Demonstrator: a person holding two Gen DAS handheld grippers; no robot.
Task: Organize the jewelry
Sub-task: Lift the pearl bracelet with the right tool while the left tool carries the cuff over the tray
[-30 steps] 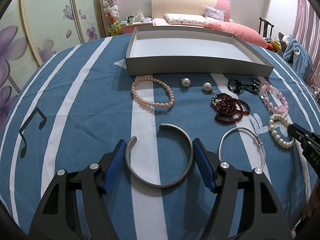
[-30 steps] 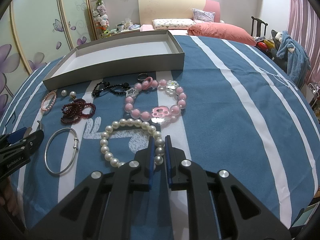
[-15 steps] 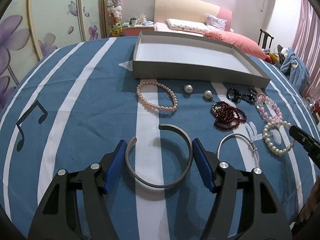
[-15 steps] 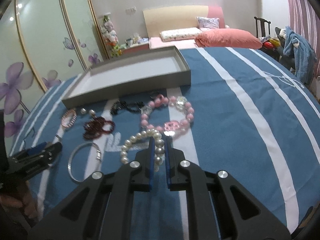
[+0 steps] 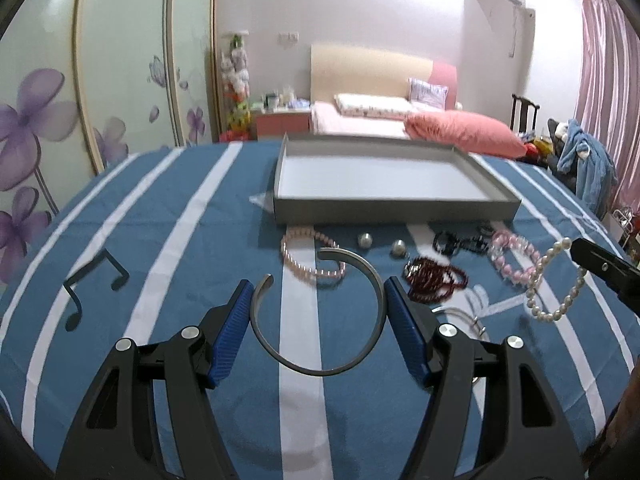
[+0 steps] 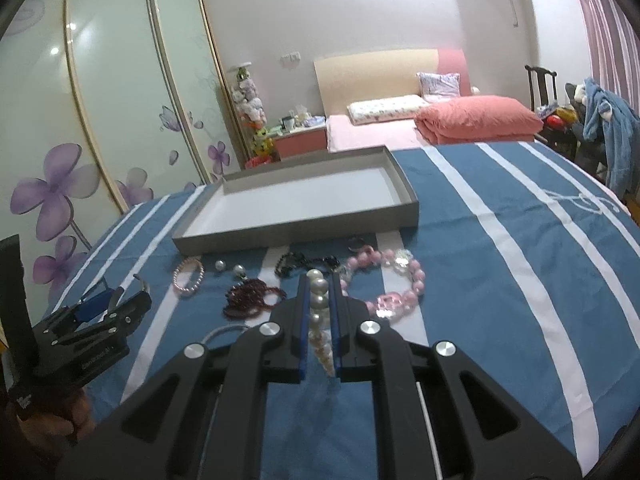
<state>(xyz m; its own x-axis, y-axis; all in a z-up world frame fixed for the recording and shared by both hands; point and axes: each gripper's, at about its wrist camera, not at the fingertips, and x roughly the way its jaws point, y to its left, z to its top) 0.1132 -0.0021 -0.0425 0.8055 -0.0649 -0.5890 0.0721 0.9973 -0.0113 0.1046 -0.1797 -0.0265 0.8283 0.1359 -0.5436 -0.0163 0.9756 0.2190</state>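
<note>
Above striped cloth, left tongs (image 5: 319, 308) clasping open metal cuff (image 5: 318, 312), right tongs (image 6: 320, 300) pinching round-beaded pearl bracelet (image 6: 319, 312).

We see a grey open cuff (image 5: 320, 316) raised off the striped cloth, its gap at upper left, held across its width by the left gripper (image 5: 320, 320). A white pearl bracelet (image 5: 554, 280) hangs as a loop from the right gripper (image 6: 320, 312), clear of the cloth (its beads show pinched between the blue pads in the right wrist view). Lying before the shallow grey tray (image 5: 396, 210), left to right: a pink pearl bracelet (image 5: 310, 256), two loose pearls (image 5: 365, 240), a dark red bead bracelet (image 5: 436, 280), a black bead piece (image 5: 460, 242), a chunky pink bead bracelet (image 5: 512, 254). A thin silver bangle (image 5: 464, 316) lies nearest, partly hidden.
</note>
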